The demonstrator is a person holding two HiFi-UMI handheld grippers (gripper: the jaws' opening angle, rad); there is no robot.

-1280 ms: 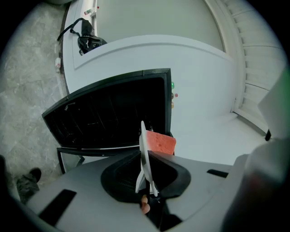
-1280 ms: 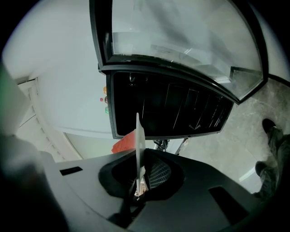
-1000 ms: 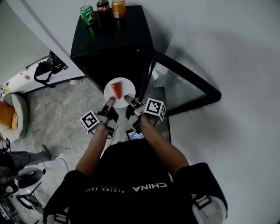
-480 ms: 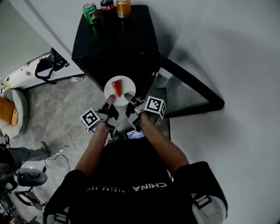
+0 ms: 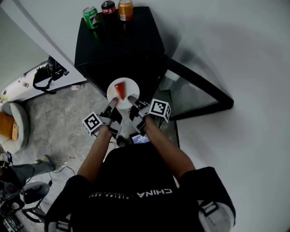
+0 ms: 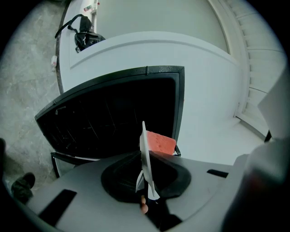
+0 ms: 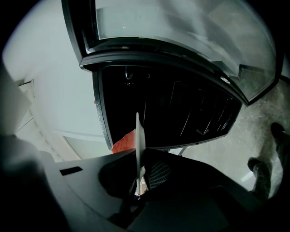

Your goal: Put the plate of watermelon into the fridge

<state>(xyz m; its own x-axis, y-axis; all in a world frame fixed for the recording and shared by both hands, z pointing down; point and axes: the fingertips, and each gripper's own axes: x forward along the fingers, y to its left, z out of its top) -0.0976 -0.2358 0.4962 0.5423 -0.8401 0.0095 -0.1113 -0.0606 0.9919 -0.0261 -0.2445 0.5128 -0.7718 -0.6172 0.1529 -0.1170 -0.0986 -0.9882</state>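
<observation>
Both grippers are on the plate [image 5: 123, 93] here, one at each side of its near edge, holding it level in front of the open fridge [image 5: 121, 43]. The left gripper [image 5: 113, 104] pinches the rim at the lower left, and its own view shows the white plate edge-on, clamped tight between the jaws. The right gripper [image 5: 132, 99] nips the rim at the lower right, jaws closed on the thin edge in just the same way. A red wedge of watermelon [image 5: 119, 90] lies on the plate, roughly in the middle, point towards the person. The plate hangs just outside the dark mouth of the fridge, not inside it, with wire shelves faintly visible in the black interior beyond. The glass door [image 5: 195, 93] stands swung wide to the right. Up on top of the black cabinet stand three cans in a row: a green can [image 5: 91, 16], a dark can [image 5: 108, 7] and an orange can [image 5: 125, 9]. Off to the left, a black bag [image 5: 47, 72] sits on a white ledge above the marbled floor [image 5: 63, 122]
</observation>
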